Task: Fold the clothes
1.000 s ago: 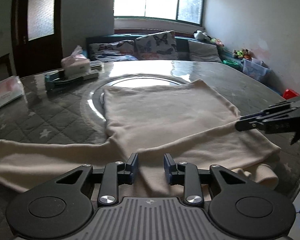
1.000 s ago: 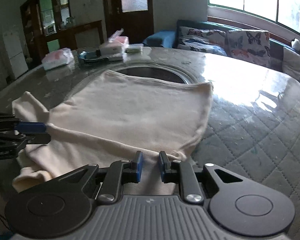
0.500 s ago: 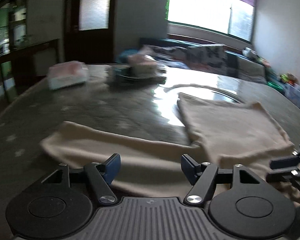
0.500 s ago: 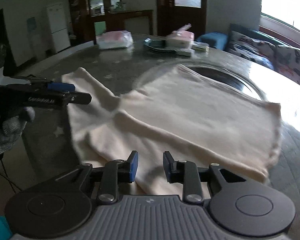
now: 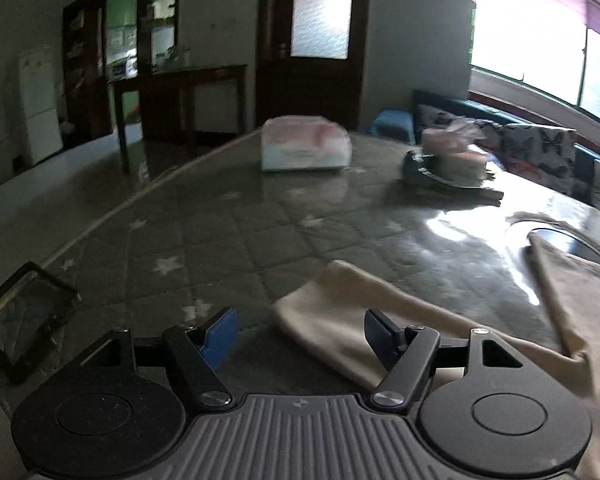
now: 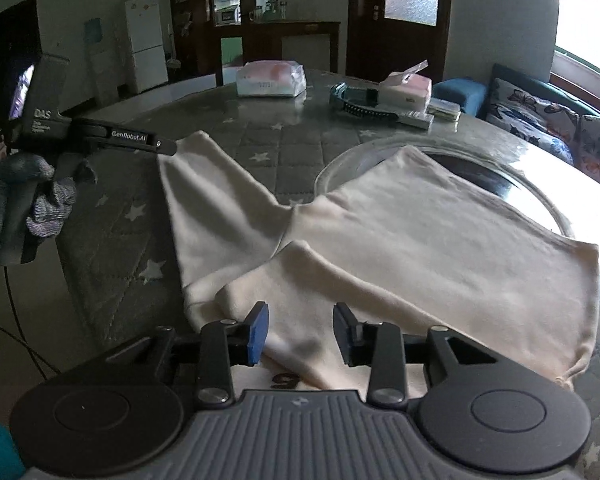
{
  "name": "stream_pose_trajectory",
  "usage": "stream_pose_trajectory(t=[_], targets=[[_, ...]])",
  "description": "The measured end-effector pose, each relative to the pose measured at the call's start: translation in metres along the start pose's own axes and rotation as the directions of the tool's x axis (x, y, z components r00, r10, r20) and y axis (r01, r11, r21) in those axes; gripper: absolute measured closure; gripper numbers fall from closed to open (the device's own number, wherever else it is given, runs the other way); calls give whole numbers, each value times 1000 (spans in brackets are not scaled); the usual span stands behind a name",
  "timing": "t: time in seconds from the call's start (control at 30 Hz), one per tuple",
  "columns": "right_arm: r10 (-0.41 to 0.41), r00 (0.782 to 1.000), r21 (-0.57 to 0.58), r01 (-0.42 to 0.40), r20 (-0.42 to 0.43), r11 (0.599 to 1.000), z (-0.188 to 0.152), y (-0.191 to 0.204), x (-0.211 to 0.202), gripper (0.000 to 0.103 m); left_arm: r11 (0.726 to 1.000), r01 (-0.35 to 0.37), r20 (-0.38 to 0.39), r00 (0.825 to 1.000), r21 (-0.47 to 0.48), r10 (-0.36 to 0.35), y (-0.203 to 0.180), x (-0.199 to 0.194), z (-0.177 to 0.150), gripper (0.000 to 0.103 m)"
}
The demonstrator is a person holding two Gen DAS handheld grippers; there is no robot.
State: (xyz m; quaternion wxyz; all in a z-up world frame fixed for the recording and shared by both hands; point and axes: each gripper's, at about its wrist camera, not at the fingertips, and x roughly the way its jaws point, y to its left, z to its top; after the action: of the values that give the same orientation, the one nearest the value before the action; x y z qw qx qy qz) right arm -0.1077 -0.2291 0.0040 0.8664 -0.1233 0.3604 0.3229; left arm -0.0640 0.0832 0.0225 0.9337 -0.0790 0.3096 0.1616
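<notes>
Left hand-held gripper: its jaws are seen spread wide in the left wrist view, nothing held between them; the cuff end of the sleeve lies on the counter just ahead of the gap. In the right wrist view this gripper is seen at the left, gripped by a gloved hand, its tip at the sleeve cuff; contact there cannot be told.

Tablet-like device: laid flat at the counter's near left edge in the left wrist view.

Cream long-sleeved garment: spread flat on the counter, body towards the right, one sleeve stretched out to the left, a second sleeve folded across the near part.

Counter: covered with a grey quilted star-print cloth under a glossy surface; a round glass ring is partly covered by the garment.

Right hand-held gripper: jaws are seen parted, nothing clamped; it is held above the near folded part of the garment.

Wrapped tissue pack: at the far side of the counter.

Tissue box: to the right of the pack, set on a dark tray.
</notes>
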Motion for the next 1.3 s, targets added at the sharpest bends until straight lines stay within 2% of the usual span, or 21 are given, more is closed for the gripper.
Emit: stream_pose_trajectory(t=[0.23, 0.3, 0.4, 0.47, 0.57, 0.7, 0.8, 0.87, 1.0, 1.1, 1.2, 1.3], targets=[[-24, 1000, 32, 24, 19, 999, -1, -9, -9, 67, 999, 10, -19, 1000, -30, -11, 7, 11, 0, 54], [-28, 999, 42, 27, 22, 999, -3, -11, -11, 67, 999, 18, -14, 1000, -40, -19, 8, 11, 0, 73], [-36, 999, 56, 35, 31, 998, -6, -14, -15, 67, 998, 33, -10, 999, -55, -33, 8, 11, 0, 90], [-45, 998, 72, 42, 39, 997, -8, -17, -19, 67, 997, 45, -5, 999, -69, -46, 6, 8, 2, 96], [-61, 997, 96, 55, 54, 994, -11, -23, -26, 67, 993, 83, 14, 997, -81, -82, -1, -3, 8, 98], [-86, 993, 143, 74, 82, 987, -17, -34, -38, 67, 983, 182, 71, 981, -14, -180, -31, -36, 20, 98], [-111, 989, 174, 93, 97, 980, -23, -42, -46, 67, 958, 281, 90, 954, 55, -285, -63, -63, 25, 98], [-129, 986, 200, 106, 108, 974, -27, -49, -53, 67, 932, 351, 91, 929, 93, -359, -85, -79, 27, 98], [-161, 978, 243, 127, 129, 962, -38, -61, -66, 67, 861, 483, 64, 865, 161, -497, -130, -104, 25, 98], [-178, 973, 277, 133, 144, 952, -45, -70, -75, 67, 799, 565, 36, 811, 207, -584, -164, -120, 21, 98], [-201, 967, 313, 145, 154, 939, -54, -79, -84, 67, 741, 625, -4, 765, 248, -644, -197, -128, 11, 98], [-222, 963, 343, 159, 153, 926, -63, -86, -90, 67, 688, 666, -61, 729, 288, -681, -226, -130, -3, 98]])
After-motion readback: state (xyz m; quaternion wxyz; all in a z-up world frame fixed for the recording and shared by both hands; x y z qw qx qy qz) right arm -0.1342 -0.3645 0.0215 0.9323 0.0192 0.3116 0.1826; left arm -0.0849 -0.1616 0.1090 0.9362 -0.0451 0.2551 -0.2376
